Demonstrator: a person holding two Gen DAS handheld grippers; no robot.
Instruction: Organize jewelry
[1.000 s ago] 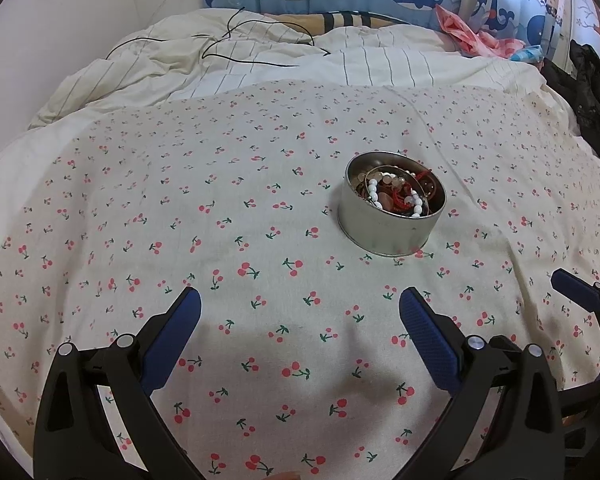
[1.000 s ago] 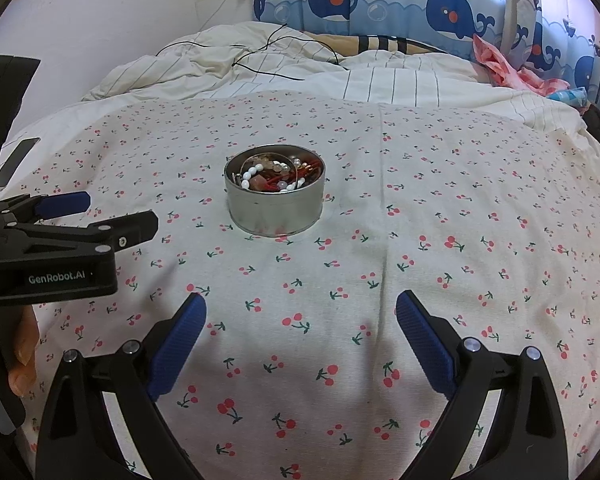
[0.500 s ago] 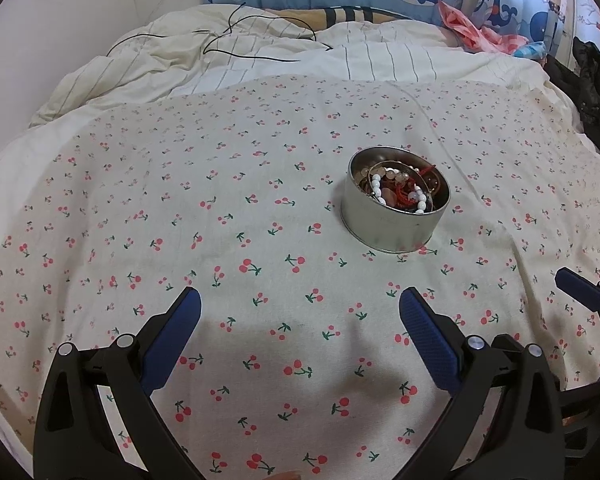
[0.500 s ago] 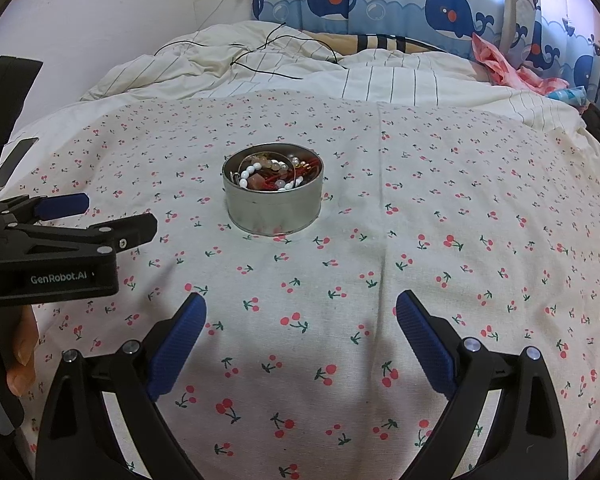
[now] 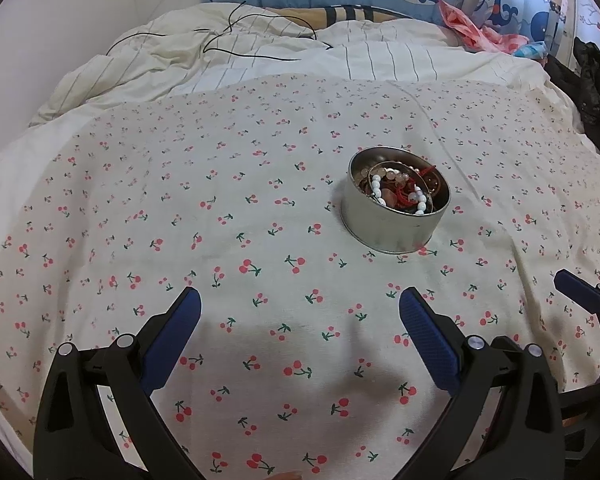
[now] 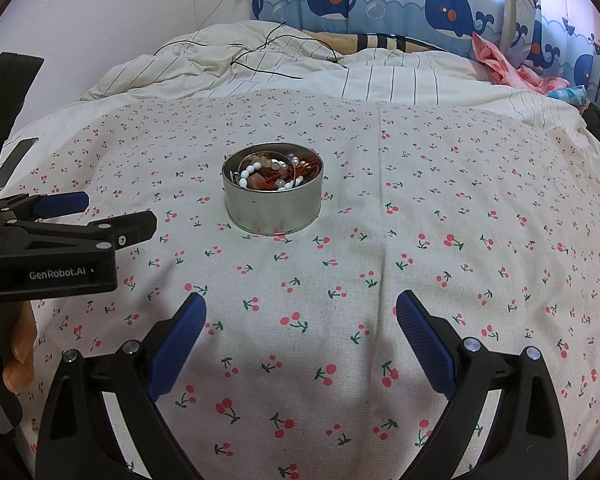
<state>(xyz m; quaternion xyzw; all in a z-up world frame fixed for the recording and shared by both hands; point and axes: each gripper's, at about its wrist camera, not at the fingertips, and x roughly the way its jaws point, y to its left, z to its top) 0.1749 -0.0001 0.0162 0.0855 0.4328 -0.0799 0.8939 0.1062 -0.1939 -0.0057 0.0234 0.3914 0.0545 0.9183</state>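
Both sets of fingers (image 5: pixel 299 316) (image 6: pixel 300 320) spread and bare, short of the tin (image 6: pixel 272 190) heaped with jewelry (image 6: pixel 276 174): either freshly filled or awaiting sorting.

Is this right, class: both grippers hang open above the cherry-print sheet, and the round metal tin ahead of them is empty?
Not quite. Both wrist views show the round metal tin filled with beaded bracelets. The left gripper and right gripper do hang open above the cherry-print sheet.

Bedroom: bed (image 6: pixel 380 80), whale curtains (image 6: pixel 380 0)
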